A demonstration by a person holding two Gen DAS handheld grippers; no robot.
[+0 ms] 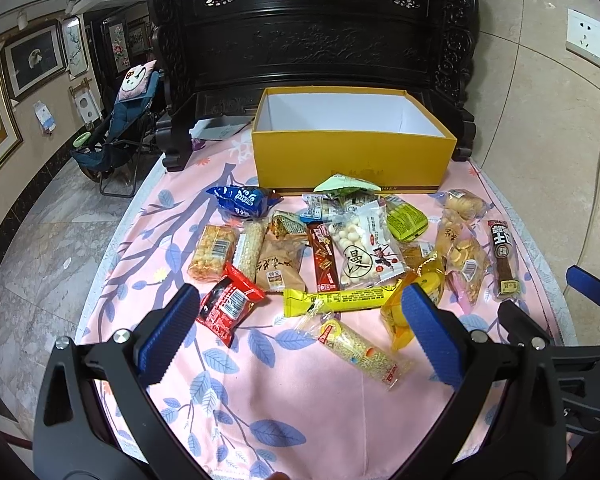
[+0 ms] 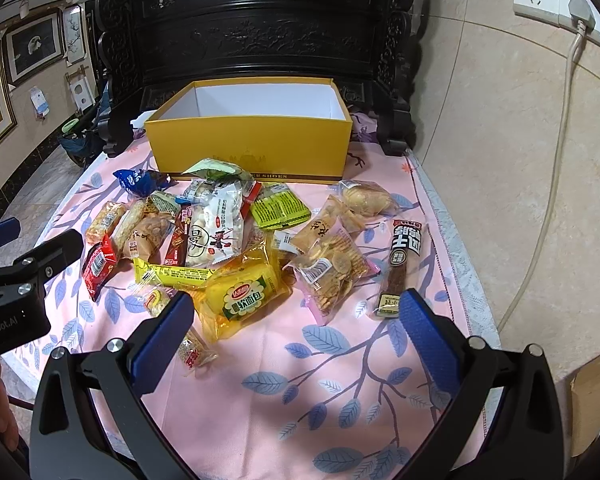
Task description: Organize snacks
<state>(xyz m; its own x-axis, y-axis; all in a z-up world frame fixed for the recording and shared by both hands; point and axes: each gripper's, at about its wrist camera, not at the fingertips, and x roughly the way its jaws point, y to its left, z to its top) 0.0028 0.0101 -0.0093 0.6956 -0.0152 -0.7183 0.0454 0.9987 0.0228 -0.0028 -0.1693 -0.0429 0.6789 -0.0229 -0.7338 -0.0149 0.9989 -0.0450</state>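
Both the left gripper [image 1: 300, 332] and right gripper [image 2: 296, 332] hover wide open and empty over the counter's near edge. Mid-counter, overlapping snacks [image 2: 220, 236] risk double grabs or slipping before reaching the far yellow box [image 2: 252, 140].

The yellow box [image 2: 248, 146] at the far edge of the desk carries a dark band along its bottom with gold letters, of which "SHOEN" reads in the right wrist view and only "OES" in the left. The clear yellow bread packet [image 2: 242, 294] near the desk's middle bears a flower-shaped label reading "软面包". The white packet of pale balls [image 2: 216, 232] shows a large "曼". The long dark stick packet [image 2: 404, 258] toward the right edge has bold white characters, including "士". The left hand-held gripper [image 2: 16, 280] shows mirrored lettering ending in "Robot.AI". Other wrappers' print is too small to read.
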